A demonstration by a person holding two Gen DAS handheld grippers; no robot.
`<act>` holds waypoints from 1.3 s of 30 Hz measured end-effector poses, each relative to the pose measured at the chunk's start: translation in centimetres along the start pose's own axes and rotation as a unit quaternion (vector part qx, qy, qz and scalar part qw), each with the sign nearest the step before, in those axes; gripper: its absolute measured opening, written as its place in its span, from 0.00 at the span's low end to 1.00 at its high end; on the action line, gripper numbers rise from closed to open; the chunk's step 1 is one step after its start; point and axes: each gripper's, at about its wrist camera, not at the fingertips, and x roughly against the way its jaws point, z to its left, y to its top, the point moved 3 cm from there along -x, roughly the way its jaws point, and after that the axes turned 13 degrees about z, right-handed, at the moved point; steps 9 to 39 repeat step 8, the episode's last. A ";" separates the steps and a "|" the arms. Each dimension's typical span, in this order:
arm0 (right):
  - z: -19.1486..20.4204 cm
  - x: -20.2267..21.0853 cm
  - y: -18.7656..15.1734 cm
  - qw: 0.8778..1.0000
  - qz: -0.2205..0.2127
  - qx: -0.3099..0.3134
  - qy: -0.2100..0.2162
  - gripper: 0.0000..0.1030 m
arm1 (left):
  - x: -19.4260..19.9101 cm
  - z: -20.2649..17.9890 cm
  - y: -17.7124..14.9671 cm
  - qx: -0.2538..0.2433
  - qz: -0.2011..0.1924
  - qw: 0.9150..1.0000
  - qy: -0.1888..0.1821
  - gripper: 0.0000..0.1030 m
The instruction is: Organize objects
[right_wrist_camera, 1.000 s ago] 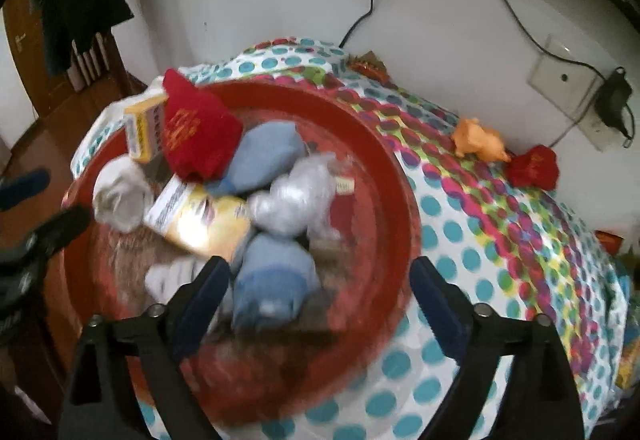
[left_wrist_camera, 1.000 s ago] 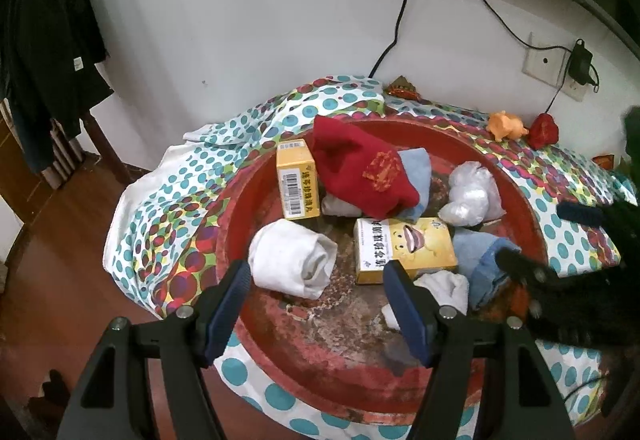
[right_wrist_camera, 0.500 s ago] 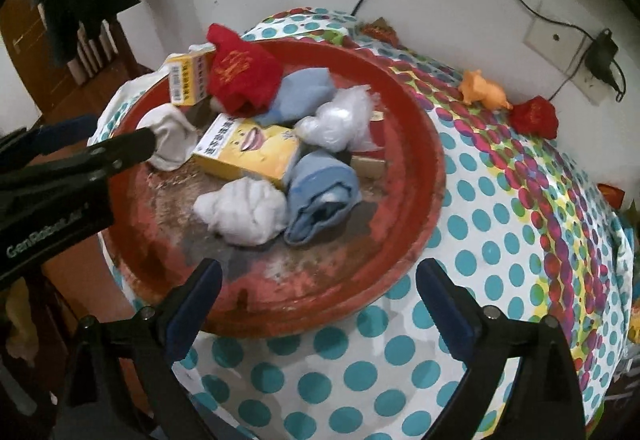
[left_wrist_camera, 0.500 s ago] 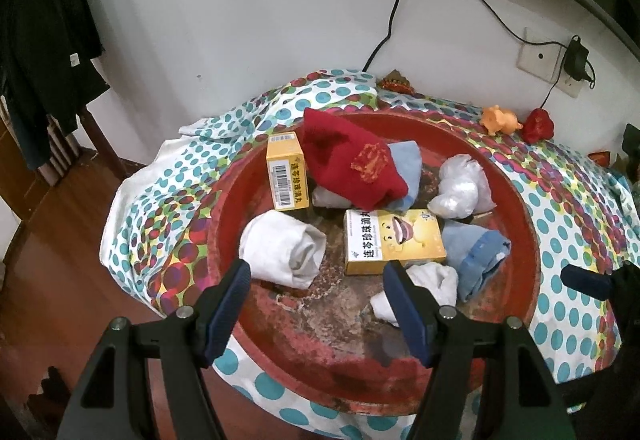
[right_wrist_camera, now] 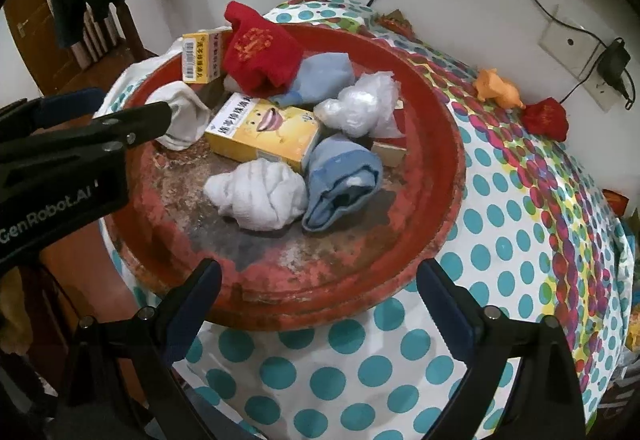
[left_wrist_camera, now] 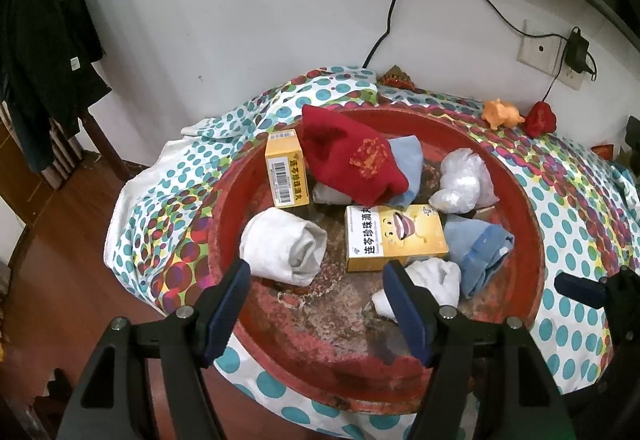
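A big red tray [left_wrist_camera: 532,224] sits on a table with a dotted cloth [right_wrist_camera: 500,240], and everything to sort lies in the tray.

In the middle of the tray is a wide yellow box [left_wrist_camera: 394,236] with a laughing face on it. A small yellow box [left_wrist_camera: 286,170] lies at the far left of the tray, leaning on the rim. Just right of it, a red sock [left_wrist_camera: 352,158] lies on top of a light blue cloth [left_wrist_camera: 408,160]. A white sock roll [left_wrist_camera: 284,246] sits at the left side of the tray, just left of the wide box. A clear plastic bag [left_wrist_camera: 460,180] is crumpled toward the far right of the tray. A blue sock roll [left_wrist_camera: 478,250] lies at the right side of the tray, touching the wide box. A white cloth ball [left_wrist_camera: 432,280] sits toward the near side of the tray, touching the blue roll.

The left gripper [left_wrist_camera: 316,304] hangs over the near left edge of the tray. Its jaws are wide apart and hold nothing. One finger is close to the white sock roll. The right gripper [right_wrist_camera: 318,294] hangs at the near right edge of the tray, jaws also wide apart and holding nothing.

Past the tray, by the wall, an orange toy [left_wrist_camera: 500,112] and a red toy [left_wrist_camera: 540,118] stand side by side on the cloth
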 end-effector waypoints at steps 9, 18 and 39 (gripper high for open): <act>-0.1 -0.1 -0.3 1.000 0.003 -0.002 0.012 0.94 | 0.5 -0.7 -0.2 -0.016 -0.017 1.000 -0.002 0.69; -0.1 -0.1 -0.3 1.000 0.003 -0.002 0.012 0.94 | 0.5 -0.7 -0.2 -0.016 -0.017 1.000 -0.002 0.69; -0.1 -0.1 -0.3 1.000 0.003 -0.002 0.012 0.94 | 0.5 -0.7 -0.2 -0.016 -0.017 1.000 -0.002 0.69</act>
